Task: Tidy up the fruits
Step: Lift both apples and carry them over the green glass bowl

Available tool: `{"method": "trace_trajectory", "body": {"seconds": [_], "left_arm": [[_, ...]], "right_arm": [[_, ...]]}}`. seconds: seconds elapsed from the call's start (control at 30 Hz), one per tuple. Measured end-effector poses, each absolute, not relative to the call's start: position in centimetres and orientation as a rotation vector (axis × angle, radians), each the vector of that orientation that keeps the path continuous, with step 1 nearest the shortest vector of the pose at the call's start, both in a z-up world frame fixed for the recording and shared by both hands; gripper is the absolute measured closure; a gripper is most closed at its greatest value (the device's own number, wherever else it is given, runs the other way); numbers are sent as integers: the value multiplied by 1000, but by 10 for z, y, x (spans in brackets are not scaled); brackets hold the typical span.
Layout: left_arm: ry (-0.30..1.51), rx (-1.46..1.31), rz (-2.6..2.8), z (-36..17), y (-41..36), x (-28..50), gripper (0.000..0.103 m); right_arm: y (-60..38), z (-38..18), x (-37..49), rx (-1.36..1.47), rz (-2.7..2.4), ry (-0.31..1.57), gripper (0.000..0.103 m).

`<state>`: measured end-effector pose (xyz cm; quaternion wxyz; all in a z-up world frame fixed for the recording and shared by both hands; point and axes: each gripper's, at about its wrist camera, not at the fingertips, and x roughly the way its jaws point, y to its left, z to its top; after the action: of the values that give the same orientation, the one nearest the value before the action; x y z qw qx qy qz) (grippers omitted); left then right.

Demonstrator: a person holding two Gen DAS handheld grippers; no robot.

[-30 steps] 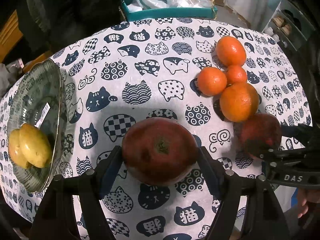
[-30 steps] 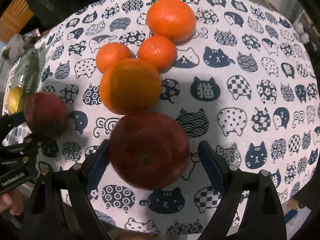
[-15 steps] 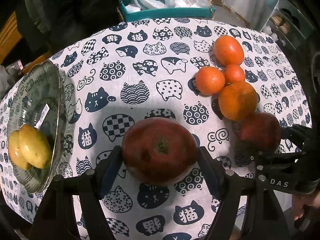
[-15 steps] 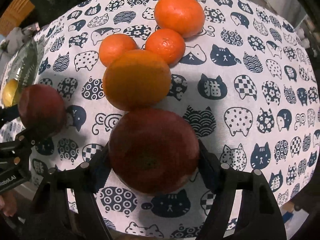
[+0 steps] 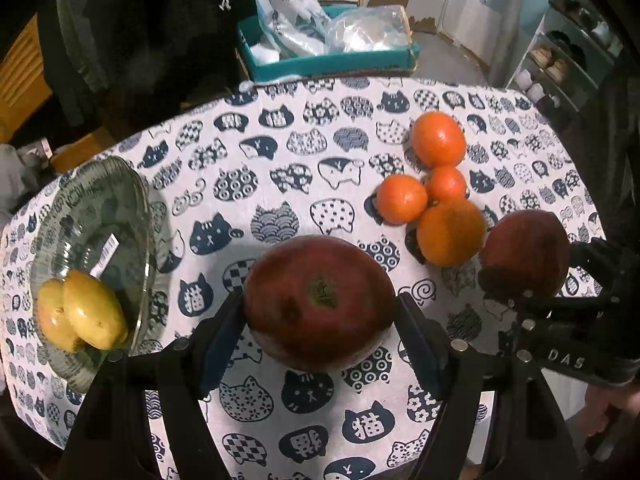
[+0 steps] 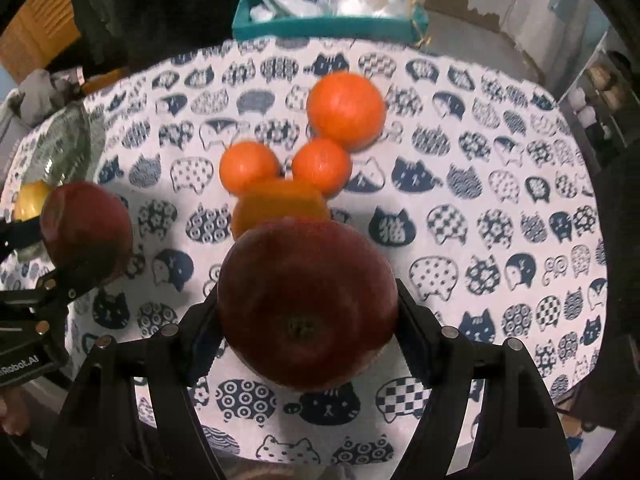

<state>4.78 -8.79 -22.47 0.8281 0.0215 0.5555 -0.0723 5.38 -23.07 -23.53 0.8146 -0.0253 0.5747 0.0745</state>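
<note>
Each gripper carries a red apple, and the chief risk I judge is a slip: the fruit is round and smooth, and the fingers meet it only along narrow pads at its widest part, so a tilt or a jolt on the way to the bowl [image 5: 90,196] could roll it out. The left gripper [image 5: 320,320] has its fingers pinching the left apple [image 5: 318,300] from both sides, stem end facing the camera; the right gripper [image 6: 308,320] likewise has its fingers pinching the right apple [image 6: 306,300]. Both apples look lifted off the counter [image 5: 280,184], though how far cannot be told. A second risk is collision: the two grippers hang near each other, the right one just beside the large orange [image 5: 450,232], so a careless sweep could knock the cluster of four oranges rolling toward the counter's edge. A third is at the glass bowl, which sits near the left edge of the counter and already holds two yellow fruits [image 5: 80,314]; an apple dropped in rather than set down could strike the glass or shove the bowl outward. As to pose, both grippers point forward and downward over the near side of the counter, side by side, the left one closer to the bowl and the right one by the oranges. The right hand [image 5: 608,408] shows only at the frame's edge, gripping its handle.
</note>
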Motion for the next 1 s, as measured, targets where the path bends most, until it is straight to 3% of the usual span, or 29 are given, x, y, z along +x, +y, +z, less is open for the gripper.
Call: {"method": "trace_trajectory", "body": {"seconds": [1.0], "left_arm": [[917, 23, -146, -128, -53, 28, 26]], "right_arm": [[-206, -129, 50, -85, 206, 921, 27]]}}
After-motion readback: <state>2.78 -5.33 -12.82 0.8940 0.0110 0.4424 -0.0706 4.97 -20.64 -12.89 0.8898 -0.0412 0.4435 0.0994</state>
